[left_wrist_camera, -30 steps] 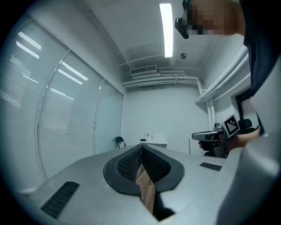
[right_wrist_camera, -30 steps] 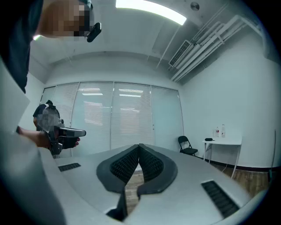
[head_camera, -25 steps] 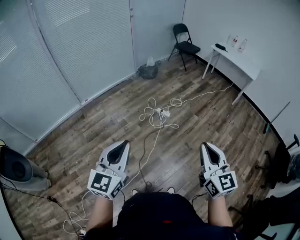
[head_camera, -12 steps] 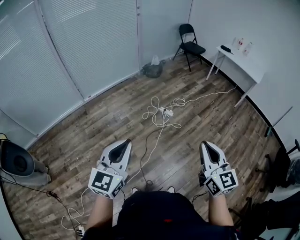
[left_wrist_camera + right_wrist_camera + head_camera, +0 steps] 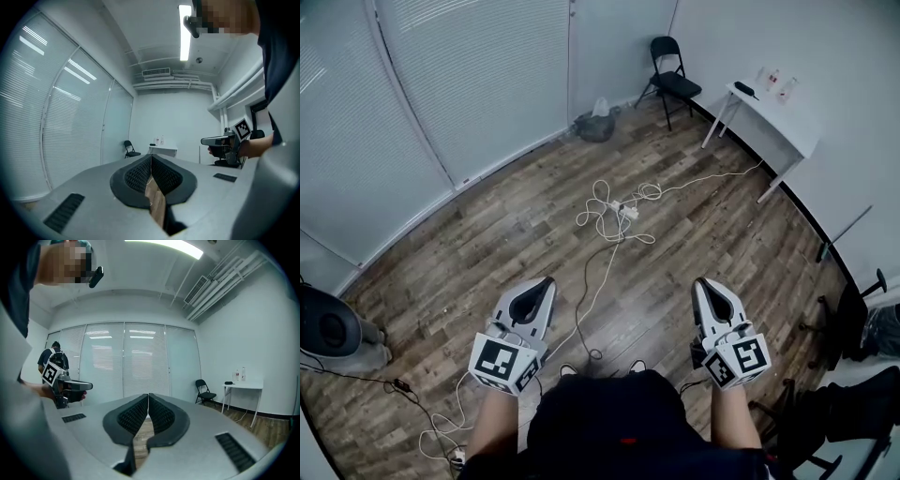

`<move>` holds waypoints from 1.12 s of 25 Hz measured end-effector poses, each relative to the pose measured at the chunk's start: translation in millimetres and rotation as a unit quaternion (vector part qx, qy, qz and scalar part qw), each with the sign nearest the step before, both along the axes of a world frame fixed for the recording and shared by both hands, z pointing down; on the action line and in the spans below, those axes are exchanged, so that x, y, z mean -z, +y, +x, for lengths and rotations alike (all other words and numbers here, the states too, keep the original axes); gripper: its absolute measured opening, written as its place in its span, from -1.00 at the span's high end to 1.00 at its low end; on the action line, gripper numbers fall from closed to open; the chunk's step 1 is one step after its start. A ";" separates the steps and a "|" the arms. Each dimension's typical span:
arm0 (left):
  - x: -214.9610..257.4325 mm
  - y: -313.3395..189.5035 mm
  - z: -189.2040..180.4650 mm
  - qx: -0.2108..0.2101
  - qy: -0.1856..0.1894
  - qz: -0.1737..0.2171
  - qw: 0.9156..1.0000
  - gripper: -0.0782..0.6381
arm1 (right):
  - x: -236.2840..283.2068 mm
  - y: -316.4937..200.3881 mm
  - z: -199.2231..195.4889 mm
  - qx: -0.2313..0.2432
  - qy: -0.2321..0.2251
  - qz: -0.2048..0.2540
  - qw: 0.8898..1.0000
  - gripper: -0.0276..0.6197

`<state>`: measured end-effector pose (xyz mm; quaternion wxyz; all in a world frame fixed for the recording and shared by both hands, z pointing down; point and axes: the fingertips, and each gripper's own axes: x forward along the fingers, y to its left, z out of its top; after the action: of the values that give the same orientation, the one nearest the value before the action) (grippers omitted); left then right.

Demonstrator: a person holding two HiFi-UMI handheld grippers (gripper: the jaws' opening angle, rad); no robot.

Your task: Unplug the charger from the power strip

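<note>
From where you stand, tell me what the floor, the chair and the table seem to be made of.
Floor: brown planks with grain and seams, low sheen; wood or wood-look laminate, I can't tell which.
Chair: black, with thin straight legs; probably a painted metal frame. The seat material is unclear.
Table: smooth plain white top on slim white legs; likely laminate or painted board on metal.

The white power strip (image 5: pixel 628 212) is lying flat on the wooden floor (image 5: pixel 487 244), out in the middle of the room. Loose white cords (image 5: pixel 598 219) are looping around it. A small block, seemingly the charger (image 5: pixel 620 206), is sitting at its left end, too small to judge as plugged in.
</note>
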<state>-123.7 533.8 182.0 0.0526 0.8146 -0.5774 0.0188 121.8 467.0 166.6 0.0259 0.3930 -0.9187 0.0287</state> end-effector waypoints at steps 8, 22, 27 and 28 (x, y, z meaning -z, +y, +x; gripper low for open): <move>-18.9 -11.3 -35.1 -0.019 0.008 -0.029 0.999 0.72 | -32.9 2.6 -24.9 -0.020 -0.004 -0.034 0.999 0.84; -31.5 -162.7 33.5 -0.025 -0.014 -0.059 0.998 0.72 | -54.0 -162.2 29.3 -0.002 -0.036 -0.054 0.998 0.84; -24.7 -240.7 81.8 -0.012 -0.012 -0.058 0.998 0.72 | -58.1 -235.4 73.3 0.018 -0.037 -0.069 0.997 0.84; -23.6 -253.2 91.8 -0.011 -0.017 -0.058 0.998 0.72 | -60.0 -247.9 82.2 0.022 -0.036 -0.071 0.997 0.84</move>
<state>-31.9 280.6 205.6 0.0894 0.8160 -0.5673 0.0664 204.1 219.1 226.6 0.0214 0.3684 -0.9231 0.1078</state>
